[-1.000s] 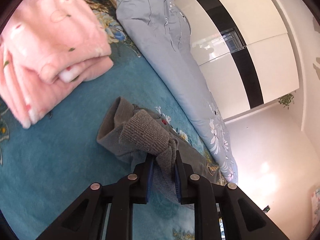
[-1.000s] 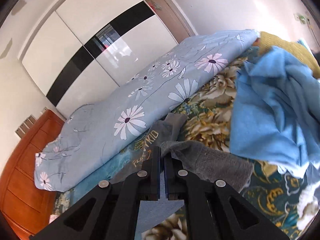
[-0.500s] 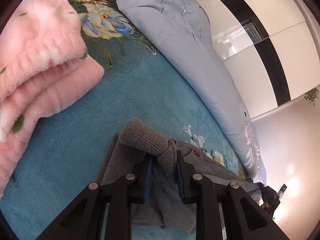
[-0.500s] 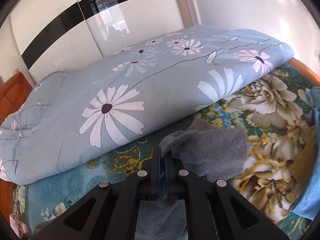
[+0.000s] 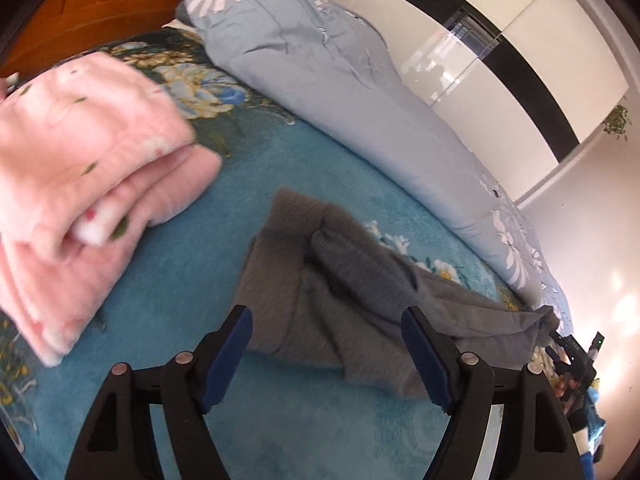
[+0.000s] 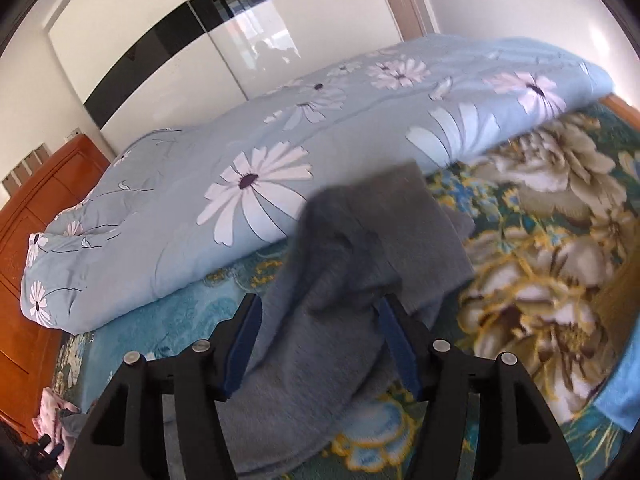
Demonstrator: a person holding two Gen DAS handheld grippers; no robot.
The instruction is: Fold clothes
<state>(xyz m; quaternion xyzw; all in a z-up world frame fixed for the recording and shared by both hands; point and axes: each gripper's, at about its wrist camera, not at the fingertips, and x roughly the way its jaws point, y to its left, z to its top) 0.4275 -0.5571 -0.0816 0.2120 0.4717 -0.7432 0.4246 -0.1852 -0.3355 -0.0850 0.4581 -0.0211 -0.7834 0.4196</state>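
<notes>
A grey knit garment [image 5: 340, 292] lies crumpled on the teal flowered bedspread [image 5: 192, 280], one end folded over. My left gripper [image 5: 326, 332] hovers just in front of it, its jaws opening wide, and the pads no longer touch the cloth. In the right wrist view the other end of the grey garment [image 6: 360, 248] lies heaped between and beyond the fingers of my right gripper [image 6: 318, 320]. Its jaws are opening too, and the cloth rests loose between them.
A folded pink fleece stack [image 5: 80, 172] lies at the left on the bed. A rolled pale blue daisy quilt [image 5: 340, 80] [image 6: 280, 152] runs along the far side. A blue cloth [image 6: 624, 380] shows at the right edge. An orange wooden headboard [image 6: 32, 240] and white wardrobe doors stand behind.
Both grippers were shut on the grey garment's ends and have let go, jaws spreading. The cloth has dropped onto the bedspread, and both hands have come lower.
</notes>
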